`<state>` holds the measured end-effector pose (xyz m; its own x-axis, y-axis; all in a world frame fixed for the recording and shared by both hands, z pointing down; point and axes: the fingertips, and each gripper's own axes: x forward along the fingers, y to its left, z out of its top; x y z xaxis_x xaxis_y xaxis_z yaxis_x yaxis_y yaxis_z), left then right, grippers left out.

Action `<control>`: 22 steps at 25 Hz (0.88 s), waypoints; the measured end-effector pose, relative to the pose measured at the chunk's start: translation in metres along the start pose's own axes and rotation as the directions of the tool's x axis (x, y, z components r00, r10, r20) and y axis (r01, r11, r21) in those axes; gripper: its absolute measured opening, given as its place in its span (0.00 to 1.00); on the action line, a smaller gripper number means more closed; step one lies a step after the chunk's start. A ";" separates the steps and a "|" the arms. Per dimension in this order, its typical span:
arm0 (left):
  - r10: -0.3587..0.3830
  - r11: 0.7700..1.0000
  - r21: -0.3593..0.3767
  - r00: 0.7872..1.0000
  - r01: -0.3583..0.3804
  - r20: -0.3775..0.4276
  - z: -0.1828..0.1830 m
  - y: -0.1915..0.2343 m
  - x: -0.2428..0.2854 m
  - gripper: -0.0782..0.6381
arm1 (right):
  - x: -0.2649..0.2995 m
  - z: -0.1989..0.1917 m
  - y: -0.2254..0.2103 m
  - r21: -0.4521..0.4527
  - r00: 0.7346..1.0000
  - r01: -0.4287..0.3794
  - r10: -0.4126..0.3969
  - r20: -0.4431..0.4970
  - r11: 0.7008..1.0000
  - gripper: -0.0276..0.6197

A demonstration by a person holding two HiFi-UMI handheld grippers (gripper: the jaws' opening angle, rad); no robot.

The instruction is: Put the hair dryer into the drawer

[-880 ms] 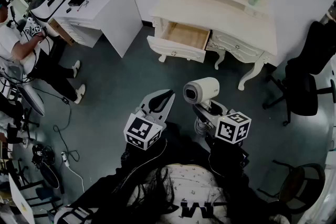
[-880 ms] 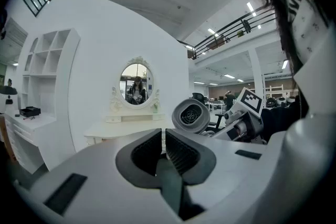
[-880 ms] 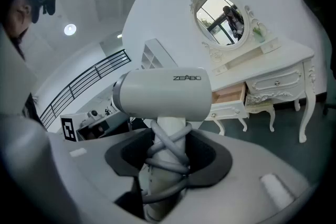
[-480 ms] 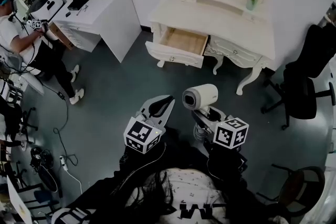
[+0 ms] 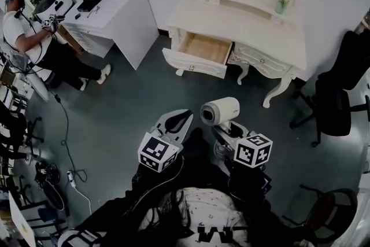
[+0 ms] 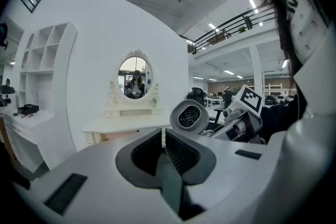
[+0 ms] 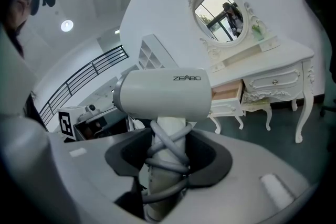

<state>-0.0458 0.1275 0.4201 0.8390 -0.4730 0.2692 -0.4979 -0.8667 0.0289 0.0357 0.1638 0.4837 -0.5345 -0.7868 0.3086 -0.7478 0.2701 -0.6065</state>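
Note:
My right gripper is shut on the handle of a white hair dryer, whose grey cord is wound round that handle. The dryer's barrel lies across the top of the jaws, above my right gripper. My left gripper is beside it on the left, shut, with nothing in it. The hair dryer shows just to its right. Ahead across the floor stands a white dressing table with its left drawer pulled open and bare wood inside. The open drawer is visible past the barrel.
A black office chair stands right of the dressing table, another chair at lower right. A white desk and shelf unit sits at the back left, with a person beside it. Cables trail on the floor at left.
Both grippers keep nearly the same place, the dryer still in the right one. The person at the back left has shifted their legs.

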 end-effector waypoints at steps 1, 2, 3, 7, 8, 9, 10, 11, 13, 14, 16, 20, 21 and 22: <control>0.002 1.000 -0.001 1.000 -0.002 -0.001 0.000 0.003 0.002 0.11 | 0.001 0.001 -0.002 0.001 1.000 0.005 -0.005 0.000 1.000 0.36; 0.003 1.000 -0.002 1.000 -0.003 -0.002 0.001 0.006 0.004 0.11 | 0.003 0.002 -0.003 0.002 1.000 0.010 -0.010 0.000 1.000 0.36; 0.001 1.000 -0.004 1.000 -0.001 -0.003 0.001 0.008 0.007 0.11 | 0.004 0.003 -0.005 0.004 1.000 0.013 -0.013 -0.001 1.000 0.36; -0.023 1.000 -0.004 1.000 0.023 -0.012 0.002 0.009 0.025 0.11 | 0.010 0.014 -0.015 0.008 1.000 0.022 -0.022 0.000 1.000 0.36; -0.032 0.999 -0.002 0.999 0.032 -0.016 0.002 0.008 0.030 0.11 | 0.012 0.017 -0.020 0.007 1.000 0.027 -0.027 -0.001 1.000 0.36; -0.040 0.999 0.001 0.999 0.041 -0.019 0.002 0.009 0.036 0.11 | 0.014 0.020 -0.024 0.005 0.999 0.033 -0.033 -0.003 0.999 0.36; -0.046 0.999 0.003 0.999 0.046 -0.022 0.001 0.011 0.042 0.11 | 0.017 0.022 -0.029 0.003 0.999 0.038 -0.038 -0.007 0.999 0.36; -0.048 0.999 0.004 0.999 0.049 -0.024 0.000 0.015 0.047 0.11 | 0.021 0.024 -0.034 0.001 0.999 0.042 -0.042 -0.012 0.999 0.36; -0.045 0.999 -0.003 0.999 0.045 -0.026 -0.001 0.028 0.058 0.11 | 0.031 0.029 -0.043 0.000 0.999 0.047 -0.047 -0.024 0.999 0.36; -0.041 0.999 -0.010 0.999 0.040 -0.025 -0.001 0.037 0.064 0.11 | 0.038 0.033 -0.047 0.000 0.998 0.048 -0.048 -0.031 0.999 0.36; -0.030 0.999 -0.023 0.999 0.030 -0.021 0.001 0.056 0.076 0.11 | 0.052 0.042 -0.056 0.001 0.998 0.052 -0.052 -0.046 0.999 0.36; -0.018 0.999 -0.035 1.000 0.017 -0.025 0.007 0.099 0.106 0.11 | 0.087 0.066 -0.081 0.015 0.995 0.073 -0.072 -0.076 0.997 0.36; -0.017 0.999 -0.036 1.000 0.016 -0.026 0.010 0.111 0.113 0.11 | 0.097 0.073 -0.087 0.021 0.994 0.080 -0.078 -0.083 0.997 0.36; -0.017 0.999 -0.038 1.000 0.016 -0.024 0.013 0.123 0.119 0.11 | 0.107 0.079 -0.093 0.026 0.993 0.085 -0.082 -0.090 0.996 0.36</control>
<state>-0.0047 -0.0377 0.4427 0.8416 -0.4545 0.2917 -0.4927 -0.8674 0.0699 0.0790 0.0111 0.5151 -0.5044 -0.7532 0.4222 -0.7801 0.1878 -0.5968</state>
